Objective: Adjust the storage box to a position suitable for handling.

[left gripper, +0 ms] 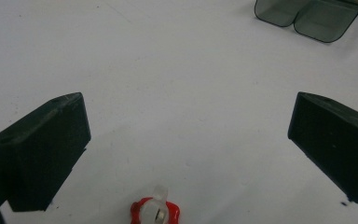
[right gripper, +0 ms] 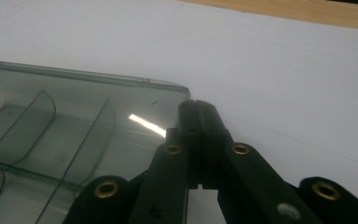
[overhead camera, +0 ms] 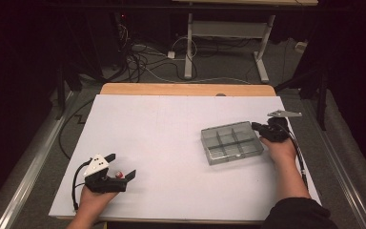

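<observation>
Right gripper view has the clenched right claw nudging the corner of the light, rigid, slippery smoky-clear plastic divided tray, best pushed by its rim; left claw released.

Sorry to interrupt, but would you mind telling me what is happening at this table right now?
A person sits at a white-covered table with a gripper in each hand. The left gripper rests near the front left, jaws wide open, with a small red and white plastic piece lying on the table between them, not gripped. The right gripper is shut, its tips at the corner of a clear grey plastic compartment box, whose compartments look empty.
</observation>
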Demonstrator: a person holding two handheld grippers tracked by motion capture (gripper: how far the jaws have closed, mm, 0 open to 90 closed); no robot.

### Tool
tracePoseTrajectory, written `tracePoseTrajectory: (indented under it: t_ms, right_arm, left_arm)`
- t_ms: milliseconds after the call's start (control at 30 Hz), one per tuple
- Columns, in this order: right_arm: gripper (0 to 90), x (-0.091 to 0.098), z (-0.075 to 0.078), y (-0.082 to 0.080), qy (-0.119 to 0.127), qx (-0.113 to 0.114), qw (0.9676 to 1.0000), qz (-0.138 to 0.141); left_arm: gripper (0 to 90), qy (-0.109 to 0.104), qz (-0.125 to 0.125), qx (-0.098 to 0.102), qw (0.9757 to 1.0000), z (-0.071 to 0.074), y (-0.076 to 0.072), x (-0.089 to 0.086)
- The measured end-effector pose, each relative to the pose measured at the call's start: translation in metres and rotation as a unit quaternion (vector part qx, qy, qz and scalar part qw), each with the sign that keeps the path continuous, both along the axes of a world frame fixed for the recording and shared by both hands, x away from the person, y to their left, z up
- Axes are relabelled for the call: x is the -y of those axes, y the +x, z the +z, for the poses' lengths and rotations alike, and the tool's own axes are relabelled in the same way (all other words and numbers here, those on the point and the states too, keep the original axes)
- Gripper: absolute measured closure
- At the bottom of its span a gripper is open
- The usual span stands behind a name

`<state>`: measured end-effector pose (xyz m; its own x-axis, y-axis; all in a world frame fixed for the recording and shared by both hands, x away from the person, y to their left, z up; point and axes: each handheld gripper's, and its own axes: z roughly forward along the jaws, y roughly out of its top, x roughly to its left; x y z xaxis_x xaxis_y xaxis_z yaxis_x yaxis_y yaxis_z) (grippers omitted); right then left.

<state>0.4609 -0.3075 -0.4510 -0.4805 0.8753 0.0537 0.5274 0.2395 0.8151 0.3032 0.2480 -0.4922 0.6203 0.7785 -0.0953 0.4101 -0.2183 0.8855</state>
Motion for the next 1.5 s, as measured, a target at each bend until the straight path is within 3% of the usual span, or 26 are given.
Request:
tracePoseTrajectory:
  t_ms: [200,567,800,867,900,933,967,1067,1200,1500]
  right_arm:
    - [90.0,-0.022,0.002,-0.012,0.000,0.000,0.9995,0.031]
    - [90.0,-0.053,-0.003,-0.043,0.023,0.012,0.9972,0.071]
    - [90.0,-0.078,-0.005,-0.073,0.030,0.033,0.9938,0.102]
    - [90.0,-0.085,-0.004,-0.082,0.047,0.037,0.9902,0.126]
    - [90.0,-0.091,-0.004,-0.087,0.032,0.041,0.9898,0.133]
    - [90.0,-0.096,-0.003,-0.093,0.008,0.057,0.9899,0.130]
    - [90.0,-0.098,-0.002,-0.097,0.002,0.073,0.9889,0.129]
    - [90.0,-0.090,-0.001,-0.103,0.019,0.089,0.9910,0.098]
    - [90.0,-0.076,-0.009,-0.104,0.011,0.079,0.9942,0.072]
    - [90.0,-0.079,-0.020,-0.104,-0.009,0.063,0.9949,0.078]
  left_arm:
    - [0.0,-0.002,0.001,-0.001,1.0000,0.000,0.000,0.000]
    - [0.0,0.000,-0.001,-0.002,1.0000,0.000,0.001,0.000]
    - [0.0,-0.001,-0.003,-0.004,1.0000,0.001,0.000,0.000]
    - [0.0,0.000,-0.005,-0.003,1.0000,0.001,0.000,0.000]
    - [0.0,0.000,-0.006,-0.002,1.0000,0.001,0.000,0.000]
    - [0.0,0.001,-0.007,-0.002,1.0000,0.001,0.000,0.000]
    - [0.0,0.001,-0.008,-0.002,1.0000,0.001,-0.001,0.000]
    - [0.0,0.000,-0.009,-0.003,1.0000,0.001,-0.001,0.000]
    - [0.0,0.003,-0.011,-0.004,0.9999,0.001,0.000,0.001]
    - [0.0,-0.003,-0.014,-0.009,0.9999,0.003,-0.001,0.003]
